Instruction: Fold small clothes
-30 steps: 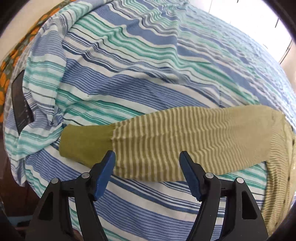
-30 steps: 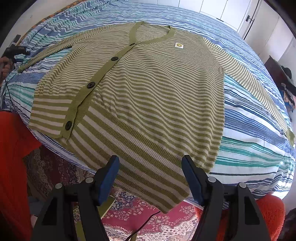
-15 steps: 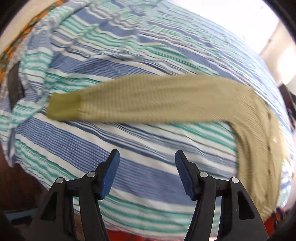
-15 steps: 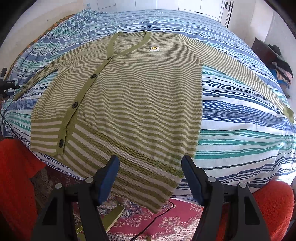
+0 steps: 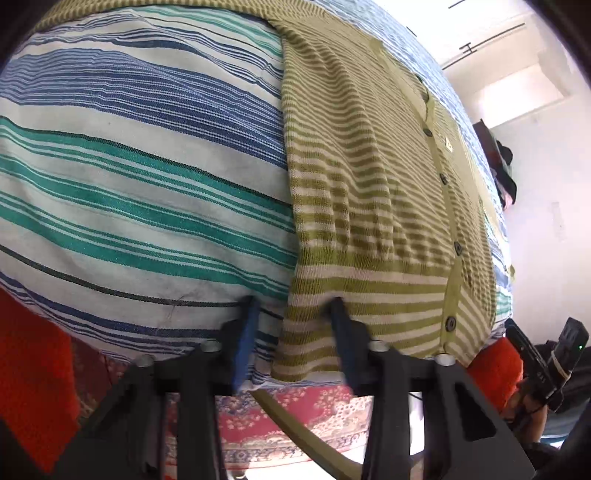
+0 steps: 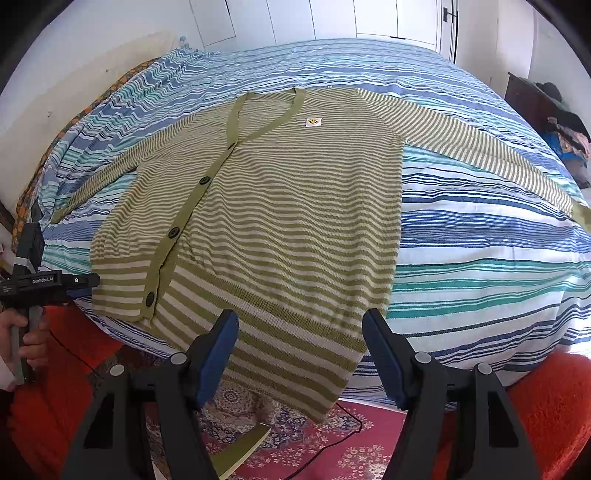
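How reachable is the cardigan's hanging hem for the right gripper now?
Probably yes: the right gripper is open, and the cardigan hem drapes over the bed edge just ahead of its fingers, uncovered.

You are in a home bedroom: a wide bed (image 6: pixel 480 236) fills most of the view, made up with a sheet striped in blue, teal and white. White wardrobe doors (image 6: pixel 314 18) line the wall beyond it, a dark wooden cabinet (image 6: pixel 532 107) piled with clothes (image 6: pixel 569 136) stands at the right, and a red patterned rug (image 6: pixel 332 443) covers the floor at the near edge. Daylight brightens the white walls, and an orange-patterned cloth (image 6: pixel 33 181) runs along the bed's left side.
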A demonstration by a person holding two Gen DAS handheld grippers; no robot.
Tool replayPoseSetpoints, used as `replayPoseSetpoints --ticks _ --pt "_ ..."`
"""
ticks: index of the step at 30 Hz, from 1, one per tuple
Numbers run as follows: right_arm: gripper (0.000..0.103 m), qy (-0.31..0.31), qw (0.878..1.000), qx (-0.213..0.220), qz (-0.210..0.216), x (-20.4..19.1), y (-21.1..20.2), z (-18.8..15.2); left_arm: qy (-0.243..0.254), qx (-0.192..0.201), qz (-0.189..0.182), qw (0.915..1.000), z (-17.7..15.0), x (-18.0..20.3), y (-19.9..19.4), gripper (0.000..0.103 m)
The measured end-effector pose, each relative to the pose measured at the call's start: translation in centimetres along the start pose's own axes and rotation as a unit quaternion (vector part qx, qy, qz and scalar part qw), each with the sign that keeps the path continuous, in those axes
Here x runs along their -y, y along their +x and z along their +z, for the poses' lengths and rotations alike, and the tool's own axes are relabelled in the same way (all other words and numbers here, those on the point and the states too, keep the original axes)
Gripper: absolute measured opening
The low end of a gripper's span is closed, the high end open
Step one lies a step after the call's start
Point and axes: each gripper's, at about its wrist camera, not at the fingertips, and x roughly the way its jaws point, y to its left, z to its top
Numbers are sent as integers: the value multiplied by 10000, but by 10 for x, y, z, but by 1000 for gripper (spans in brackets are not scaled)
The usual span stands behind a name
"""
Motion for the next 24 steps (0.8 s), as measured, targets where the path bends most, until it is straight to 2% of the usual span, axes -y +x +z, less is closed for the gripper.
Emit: replayPoseSetpoints --ticks 1,4,8,10,14,19,21,23,24 --pt "69 56 10000 38 10 3 -3 -1 -161 -17 -155 9997 -1 -4 -3 0" --pt "70 257 9995 167 28 13 -11 -3 -352 175 -81 9992 -13 -8 -23 0" --pt "70 626 9977 238 46 30 -15 -5 -660 144 23 9977 -26 -21 -13 0" --pt "70 854 9962 119 134 40 -10 -5 -501 245 48 9984 -23 -12 -12 0" --pt "70 1469 9874 -145 564 64 4 -6 -14 231 309 9993 -26 -2 -11 0" --pt "68 1740 9722 -804 1344 69 40 -8 -117 177 228 9995 -23 -7 -9 0" --pt "52 1612 9657 -1169 1668 60 53 -12 -171 190 171 9995 -24 -12 -12 0" --pt "4 1393 9630 -1478 1771 50 59 -16 -172 198 156 9995 -25 -13 -14 0" --pt "4 1295 9651 -1538 1679 46 60 -17 -170 195 162 9995 -26 -12 -15 0"
